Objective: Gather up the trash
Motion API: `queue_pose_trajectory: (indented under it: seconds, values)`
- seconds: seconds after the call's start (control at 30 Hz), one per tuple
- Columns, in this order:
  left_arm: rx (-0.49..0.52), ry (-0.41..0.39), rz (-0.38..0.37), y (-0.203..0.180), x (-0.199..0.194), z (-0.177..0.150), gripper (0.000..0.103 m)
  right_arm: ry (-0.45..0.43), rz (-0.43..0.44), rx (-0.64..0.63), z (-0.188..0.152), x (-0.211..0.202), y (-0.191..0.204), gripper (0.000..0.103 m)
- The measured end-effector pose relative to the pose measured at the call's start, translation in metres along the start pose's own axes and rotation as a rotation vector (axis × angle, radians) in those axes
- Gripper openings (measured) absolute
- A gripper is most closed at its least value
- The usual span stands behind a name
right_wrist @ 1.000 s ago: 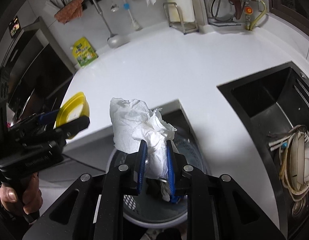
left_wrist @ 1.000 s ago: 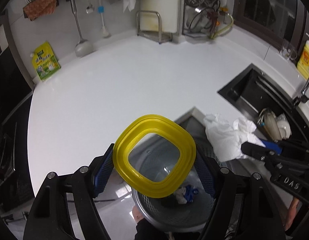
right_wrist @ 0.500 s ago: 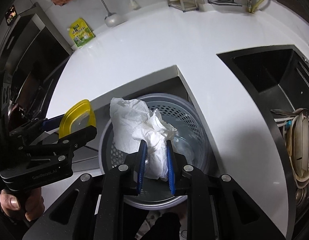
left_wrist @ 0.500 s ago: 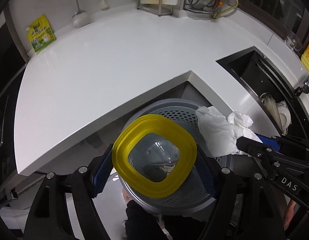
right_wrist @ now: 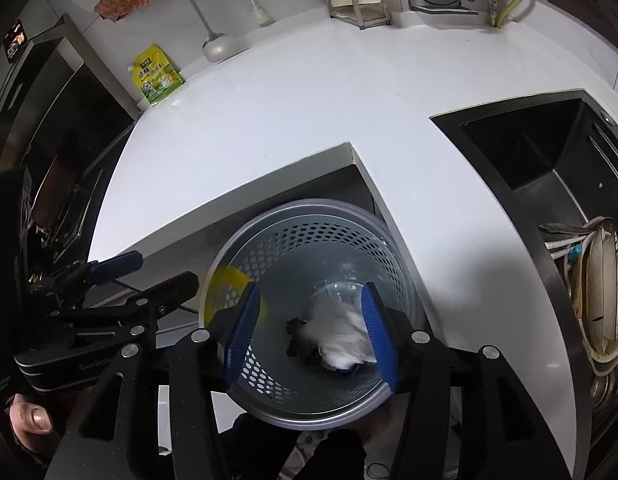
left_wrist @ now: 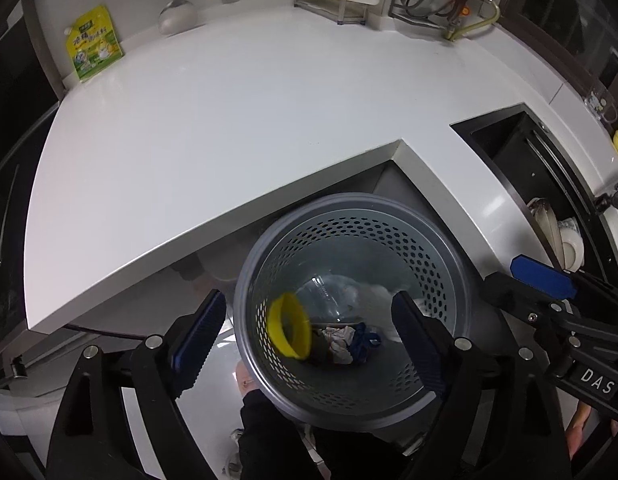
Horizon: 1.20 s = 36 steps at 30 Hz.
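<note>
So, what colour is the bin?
Grey, with rows of small holes in its wall; the left wrist view shows it best.

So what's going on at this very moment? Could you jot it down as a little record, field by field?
setting: white kitchen counter with a dark sink
bin: grey perforated bin below the counter edge
yellow lid: inside the bin, tilted
white tissue: blurred, inside the bin
left tongs: open, nothing between them, jaws just opened wider
right tongs: open above the bin, jaws just opened
other trash: clear plastic and crumpled scraps at the bin's bottom
</note>
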<state>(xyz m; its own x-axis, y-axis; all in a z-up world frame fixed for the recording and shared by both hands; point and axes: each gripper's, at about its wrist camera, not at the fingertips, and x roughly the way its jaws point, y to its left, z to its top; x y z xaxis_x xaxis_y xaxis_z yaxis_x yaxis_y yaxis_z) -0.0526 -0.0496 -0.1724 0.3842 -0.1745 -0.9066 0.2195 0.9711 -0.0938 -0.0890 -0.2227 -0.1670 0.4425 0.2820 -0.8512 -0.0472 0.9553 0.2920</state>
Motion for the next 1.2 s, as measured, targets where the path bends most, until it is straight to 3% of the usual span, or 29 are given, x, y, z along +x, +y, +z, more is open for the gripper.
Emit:
queue_pose_trajectory:
  seconds: [0.53,1.2]
  values:
    - [0.020,-0.091,0.047,-0.009,-0.029,0.017,0.087,-0.057,-0.003,-0.010,0.007,-0.018,0.000,0.054]
    - [0.021,-0.151,0.066,-0.017,-0.050,0.033,0.092,-0.102,-0.028,-0.022,0.023,-0.037,-0.007,0.059]
